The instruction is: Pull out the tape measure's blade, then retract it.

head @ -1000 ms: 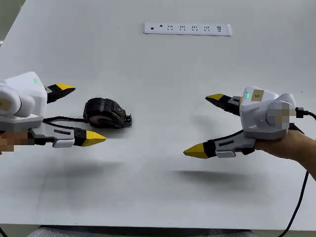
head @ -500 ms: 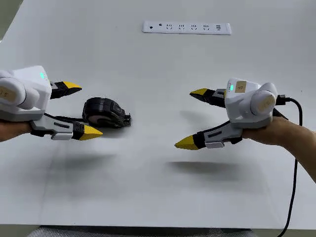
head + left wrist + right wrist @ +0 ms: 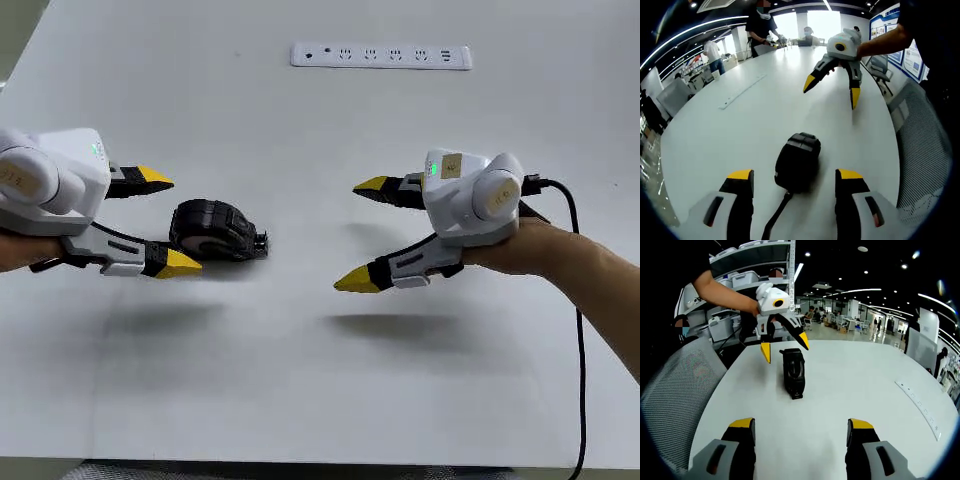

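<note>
Black rounded plastic tape measure (image 3: 213, 229) lies on the white table (image 3: 300, 400) between the spread jaw tips of the left gripper (image 3: 168, 222), seemingly ready for holding. The right gripper (image 3: 360, 234), also spread, faces its blade end, well apart.

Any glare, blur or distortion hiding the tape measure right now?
Head view: sharp, evenly lit, soft shadows under the left gripper and right gripper; tape measure plain. Left gripper view: fisheye bends the table edge, tape measure crisp. Right gripper view: bright ceiling lights, no glare on it.

Rear of left gripper (image 3: 172, 222) off-frame
</note>
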`<state>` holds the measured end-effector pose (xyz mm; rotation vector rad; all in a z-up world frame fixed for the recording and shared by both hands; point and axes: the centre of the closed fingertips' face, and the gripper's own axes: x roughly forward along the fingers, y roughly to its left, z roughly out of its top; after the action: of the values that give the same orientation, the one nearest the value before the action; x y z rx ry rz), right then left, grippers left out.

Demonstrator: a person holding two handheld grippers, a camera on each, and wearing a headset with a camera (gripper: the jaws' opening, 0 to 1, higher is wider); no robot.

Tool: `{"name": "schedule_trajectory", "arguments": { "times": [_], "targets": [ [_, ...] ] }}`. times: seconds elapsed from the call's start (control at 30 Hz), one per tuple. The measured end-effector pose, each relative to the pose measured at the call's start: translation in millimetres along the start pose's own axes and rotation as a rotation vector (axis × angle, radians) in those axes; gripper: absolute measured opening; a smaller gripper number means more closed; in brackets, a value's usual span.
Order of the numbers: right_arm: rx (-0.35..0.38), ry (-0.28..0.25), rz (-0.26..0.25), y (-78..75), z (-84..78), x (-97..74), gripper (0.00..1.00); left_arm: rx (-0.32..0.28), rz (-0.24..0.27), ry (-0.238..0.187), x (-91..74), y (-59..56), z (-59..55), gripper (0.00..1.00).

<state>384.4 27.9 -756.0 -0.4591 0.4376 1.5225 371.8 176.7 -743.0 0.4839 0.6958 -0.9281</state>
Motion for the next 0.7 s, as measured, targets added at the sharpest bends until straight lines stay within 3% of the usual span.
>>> {"name": "schedule_trajectory", "arguments": {
  "times": [0.43,0.7],
  "targets": [
    [-0.064,0.015,0.06,3.4,7.6,24.7,0.57,0.064,-0.062,0.051,7.0,1.7,-1.3,0.48],
    [-0.066,0.013,0.086,3.9,9.4,40.3,0.49,0.09,-0.096,0.084,9.4,1.0,-5.5,0.4]
  ]
}}
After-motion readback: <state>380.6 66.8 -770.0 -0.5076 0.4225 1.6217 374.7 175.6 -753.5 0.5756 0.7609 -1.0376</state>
